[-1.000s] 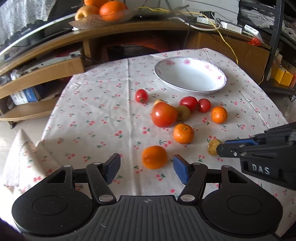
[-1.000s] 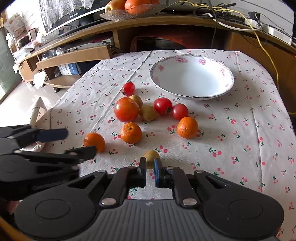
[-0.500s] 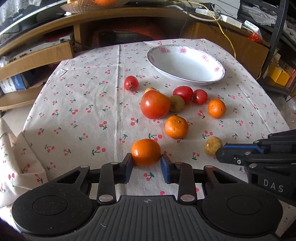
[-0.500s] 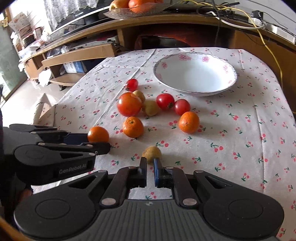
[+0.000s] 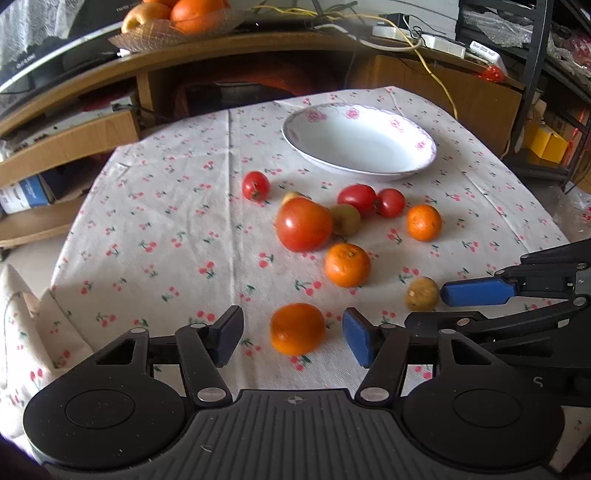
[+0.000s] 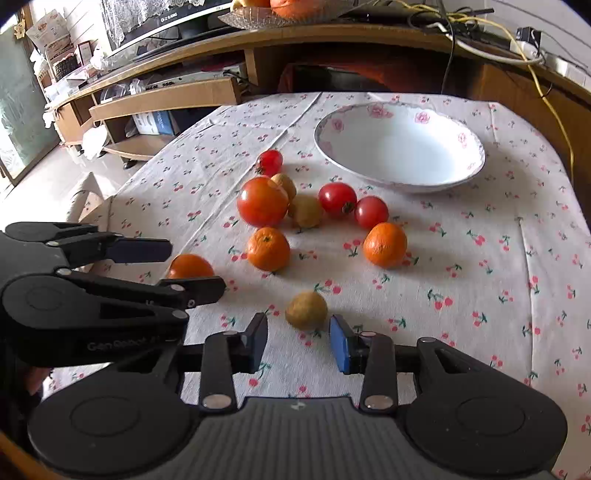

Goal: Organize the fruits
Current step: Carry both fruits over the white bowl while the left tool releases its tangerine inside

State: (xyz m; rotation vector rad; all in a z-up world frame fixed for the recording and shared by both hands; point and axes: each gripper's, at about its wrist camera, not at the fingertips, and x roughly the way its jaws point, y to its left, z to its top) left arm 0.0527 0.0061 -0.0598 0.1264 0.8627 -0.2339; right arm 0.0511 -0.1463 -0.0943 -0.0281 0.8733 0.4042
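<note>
On the cherry-print tablecloth lie several loose fruits in front of an empty white plate (image 5: 360, 142) (image 6: 399, 147). An orange (image 5: 297, 328) (image 6: 190, 266) rests on the cloth between the spread fingers of my left gripper (image 5: 293, 341), which is open and not touching it. A small yellow-brown fruit (image 6: 306, 309) (image 5: 423, 293) sits just ahead of my right gripper (image 6: 298, 341), also open, its tips on either side. Farther back are a big tomato (image 5: 303, 223) (image 6: 262, 201), two mandarins (image 5: 347, 264) (image 6: 385, 243) and small tomatoes (image 5: 255, 185).
A wooden TV bench stands behind the table with a glass dish of oranges (image 5: 177, 22) and trailing cables (image 5: 432, 70). The cloth hangs over the table's left edge (image 5: 33, 306). Yellow boxes (image 5: 546, 142) sit on the floor at the right.
My left gripper, closed in around the orange half a second ago, has spread wide again. My right gripper has gone from shut to open, with the yellow-brown fruit now between its tips.
</note>
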